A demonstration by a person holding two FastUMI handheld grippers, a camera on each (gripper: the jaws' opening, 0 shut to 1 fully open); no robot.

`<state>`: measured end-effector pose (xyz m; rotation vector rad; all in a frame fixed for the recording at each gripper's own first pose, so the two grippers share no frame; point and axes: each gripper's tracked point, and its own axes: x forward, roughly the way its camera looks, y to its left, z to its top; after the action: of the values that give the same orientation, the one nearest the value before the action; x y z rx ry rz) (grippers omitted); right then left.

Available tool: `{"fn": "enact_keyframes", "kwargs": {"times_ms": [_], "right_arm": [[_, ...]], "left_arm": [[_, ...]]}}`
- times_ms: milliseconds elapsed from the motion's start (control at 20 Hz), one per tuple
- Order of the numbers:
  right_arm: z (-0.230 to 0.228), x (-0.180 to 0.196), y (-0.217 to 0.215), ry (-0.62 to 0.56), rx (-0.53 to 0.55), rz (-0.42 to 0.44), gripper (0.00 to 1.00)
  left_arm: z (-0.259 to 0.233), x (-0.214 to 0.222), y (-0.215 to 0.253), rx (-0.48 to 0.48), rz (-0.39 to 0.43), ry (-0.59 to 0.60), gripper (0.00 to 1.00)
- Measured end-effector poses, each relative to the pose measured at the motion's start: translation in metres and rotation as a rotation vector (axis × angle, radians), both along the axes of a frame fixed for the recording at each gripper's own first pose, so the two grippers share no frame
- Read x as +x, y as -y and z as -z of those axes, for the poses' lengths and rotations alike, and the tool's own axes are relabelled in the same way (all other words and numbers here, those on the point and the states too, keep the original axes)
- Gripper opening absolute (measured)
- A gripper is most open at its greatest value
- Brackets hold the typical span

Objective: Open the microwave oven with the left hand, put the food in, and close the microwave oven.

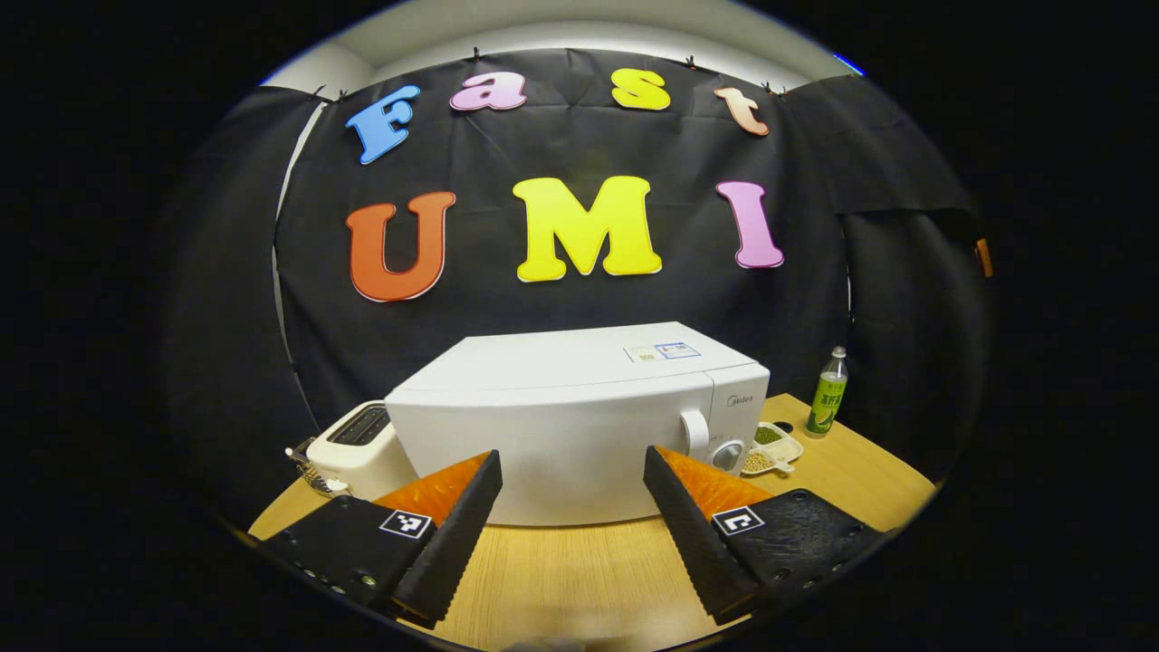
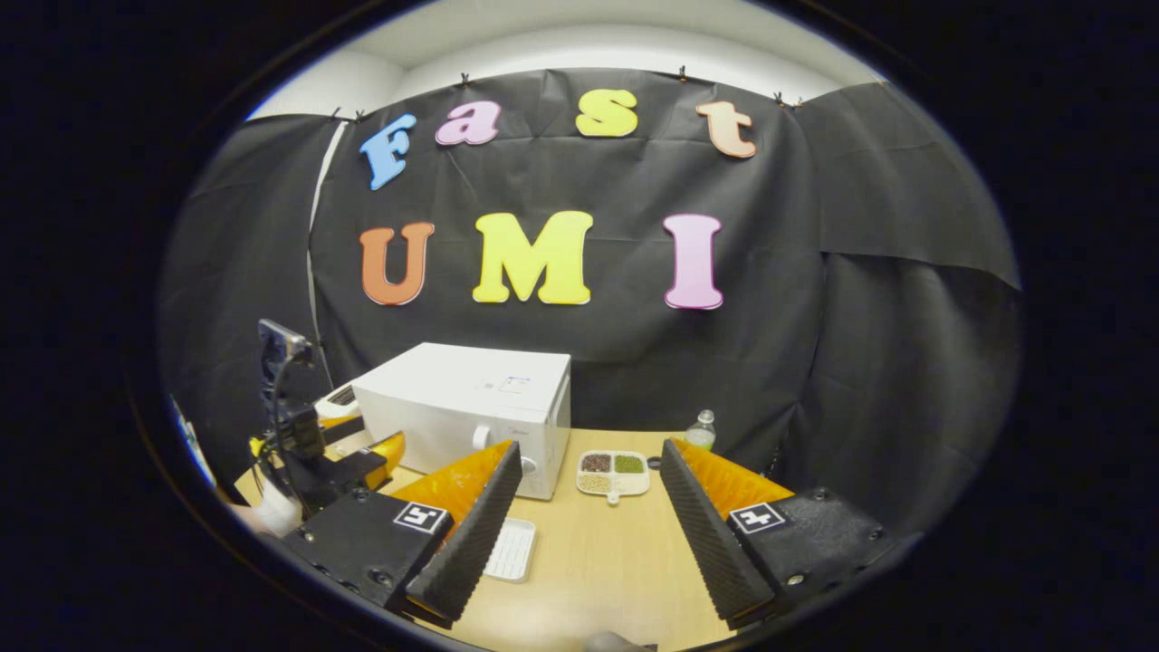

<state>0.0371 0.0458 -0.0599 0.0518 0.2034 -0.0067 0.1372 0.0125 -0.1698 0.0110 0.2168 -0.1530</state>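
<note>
Nothing done: microwave at frame centre is seen shut, food tray outside; both grippers spread wide, empty.

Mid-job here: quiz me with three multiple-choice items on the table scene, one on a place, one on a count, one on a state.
1. Where is the divided food tray?
A. on top of the microwave
B. on the table beside the microwave's knob side
C. inside the microwave

2. How many tray compartments hold food?
A. one
B. three
C. five

3. How is the microwave door?
A. closed
B. wide open
C. removed

Answers: 1 B, the tray lies on the wood table next to the knob end. 2 B, the right gripper view shows three filled sections. 3 A, the door front sits flush, its handle untouched, and the left gripper hangs open before it.
</note>
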Motion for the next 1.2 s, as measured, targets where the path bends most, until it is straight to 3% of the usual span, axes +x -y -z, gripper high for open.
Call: {"fn": "enact_keyframes", "kwargs": {"times_ms": [500,550,650,700,750,850,900,1200], "right_arm": [[0.01,0.002,-0.014,0.021,0.052,0.028,0.92],[0.011,0.003,-0.015,0.025,0.051,0.033,0.99],[0.013,0.003,-0.016,0.027,0.046,0.039,0.99],[0.014,0.002,-0.018,0.026,0.048,0.039,0.92],[0.014,0.002,-0.02,0.026,0.048,0.037,0.92],[0.018,0.003,-0.024,0.021,0.042,0.033,0.92],[0.016,0.003,-0.025,0.024,0.044,0.033,0.99],[-0.002,0.003,-0.031,0.071,0.027,0.027,0.99]], "left_arm": [[-0.068,-0.065,-0.076,0.012,-0.061,0.047,0.97],[-0.076,-0.072,-0.079,0.006,-0.064,0.056,0.96],[-0.091,-0.084,-0.087,0.014,-0.077,0.078,0.96],[-0.098,-0.09,-0.092,0.018,-0.087,0.095,0.96],[-0.105,-0.094,-0.092,0.021,-0.09,0.114,1.0],[-0.112,-0.1,-0.093,0.038,-0.091,0.13,0.96],[-0.114,-0.102,-0.091,0.039,-0.085,0.13,0.96],[-0.115,-0.1,-0.085,0.034,-0.073,0.125,0.96]]}}
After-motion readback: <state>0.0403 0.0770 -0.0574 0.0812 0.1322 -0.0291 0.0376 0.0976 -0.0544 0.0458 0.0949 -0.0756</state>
